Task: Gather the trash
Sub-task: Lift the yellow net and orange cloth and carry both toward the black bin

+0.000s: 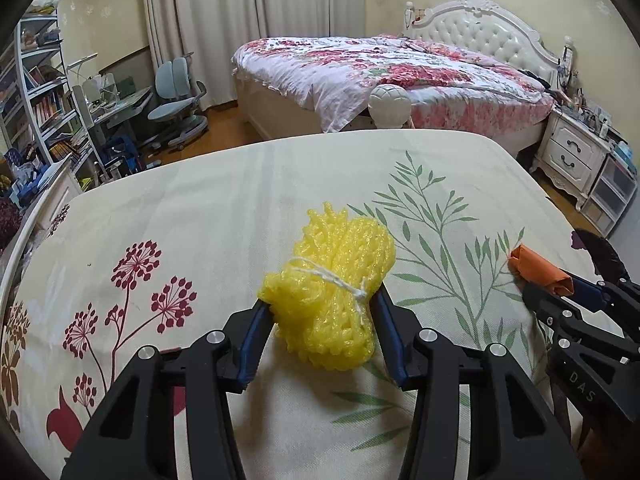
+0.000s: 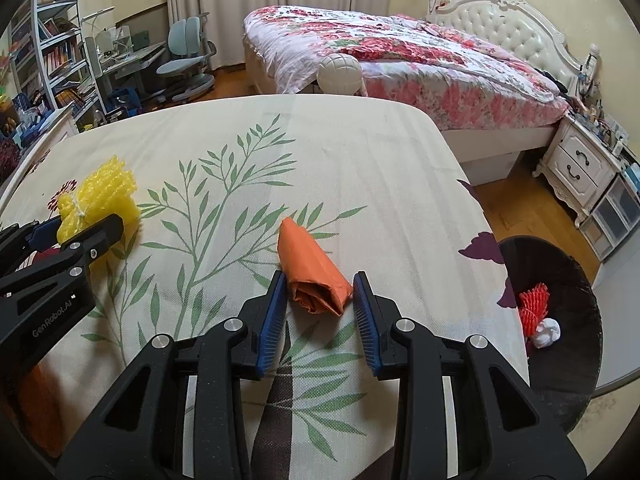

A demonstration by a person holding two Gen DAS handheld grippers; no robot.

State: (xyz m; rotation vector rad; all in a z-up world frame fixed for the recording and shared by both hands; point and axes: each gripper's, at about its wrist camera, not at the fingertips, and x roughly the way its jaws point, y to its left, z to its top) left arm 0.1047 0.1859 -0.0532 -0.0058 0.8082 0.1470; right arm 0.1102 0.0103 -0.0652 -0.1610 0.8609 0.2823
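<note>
Yellow foam net [image 1: 332, 292] and orange paper roll [image 2: 314, 272] on the table [image 2: 360, 152], both gripped.
Left gripper [image 1: 320, 304] jaws squeezed the net at left; right gripper [image 2: 320, 286] jaws pinched the roll's near end, black bin [image 2: 576, 264] at right.

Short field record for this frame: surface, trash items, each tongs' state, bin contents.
surface: printed cloth
left tongs: shut on yellow foam net
right tongs: pads at both sides of orange paper roll; contact on the left pad unclear
bin: beside the cloth's right edge, holds red net and white wad
</note>
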